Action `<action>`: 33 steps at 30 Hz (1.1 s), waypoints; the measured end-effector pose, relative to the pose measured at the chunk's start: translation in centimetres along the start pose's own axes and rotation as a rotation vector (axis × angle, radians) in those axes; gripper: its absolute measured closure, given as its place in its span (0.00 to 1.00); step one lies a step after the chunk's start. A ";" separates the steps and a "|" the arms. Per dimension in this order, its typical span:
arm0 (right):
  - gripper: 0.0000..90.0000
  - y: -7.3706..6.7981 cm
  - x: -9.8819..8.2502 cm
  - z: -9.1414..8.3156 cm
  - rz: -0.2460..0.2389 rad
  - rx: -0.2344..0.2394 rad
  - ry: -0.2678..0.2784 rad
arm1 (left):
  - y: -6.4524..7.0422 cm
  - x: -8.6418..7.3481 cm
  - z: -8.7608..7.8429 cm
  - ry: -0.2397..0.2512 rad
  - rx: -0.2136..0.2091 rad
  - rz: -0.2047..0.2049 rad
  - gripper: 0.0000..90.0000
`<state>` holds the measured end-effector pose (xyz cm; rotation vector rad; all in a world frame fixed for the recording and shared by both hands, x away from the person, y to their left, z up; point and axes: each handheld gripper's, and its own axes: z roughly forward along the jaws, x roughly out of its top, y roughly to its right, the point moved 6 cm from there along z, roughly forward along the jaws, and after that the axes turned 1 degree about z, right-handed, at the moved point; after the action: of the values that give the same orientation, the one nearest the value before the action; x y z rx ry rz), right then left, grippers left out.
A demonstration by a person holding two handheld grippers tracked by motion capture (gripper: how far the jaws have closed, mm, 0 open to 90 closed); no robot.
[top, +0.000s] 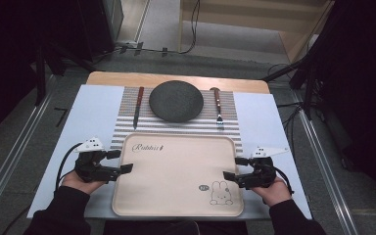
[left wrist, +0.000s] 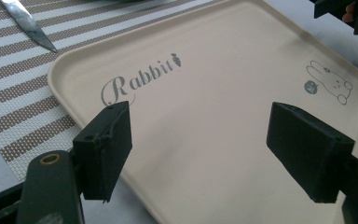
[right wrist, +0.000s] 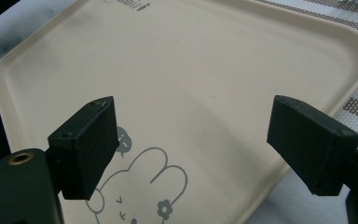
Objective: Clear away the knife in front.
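Note:
A beige tray printed with a rabbit drawing lies at the near middle of the table. My left gripper hovers at the tray's left edge, jaws wide open and empty. My right gripper stands at the tray's right edge, open too, with nothing between its jaws. In the left gripper view the tray spreads out beyond my left gripper. The right gripper view has the tray and its rabbit print beneath my right gripper. Beyond the tray, a dark round plate rests on a striped placemat.
A knife lies left of the plate and a fork right of it, both on the placemat. The knife's blade appears in the left gripper view. A white sheet covers the tabletop. Metal rails run along both sides.

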<state>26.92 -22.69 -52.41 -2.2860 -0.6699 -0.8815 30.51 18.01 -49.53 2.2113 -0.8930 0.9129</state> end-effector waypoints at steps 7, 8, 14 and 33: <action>0.19 -0.1 -0.1 0.0 0.011 0.012 -0.009 | -0.1 0.0 0.0 0.008 -0.001 -0.002 0.26; 0.19 -0.1 0.0 0.1 0.011 0.012 -0.006 | -0.2 -0.1 0.0 0.003 0.001 -0.003 0.26; 0.18 -0.1 0.0 0.1 0.005 0.004 -0.008 | -0.4 -0.1 -0.1 0.008 -0.001 -0.019 0.26; 0.18 -0.2 0.0 0.3 0.001 0.001 -0.009 | -0.6 -0.1 0.0 -0.003 0.001 -0.031 0.26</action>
<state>26.91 -22.40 -52.54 -2.2902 -0.6734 -0.8706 30.91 18.42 -49.82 2.2219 -0.8569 0.8964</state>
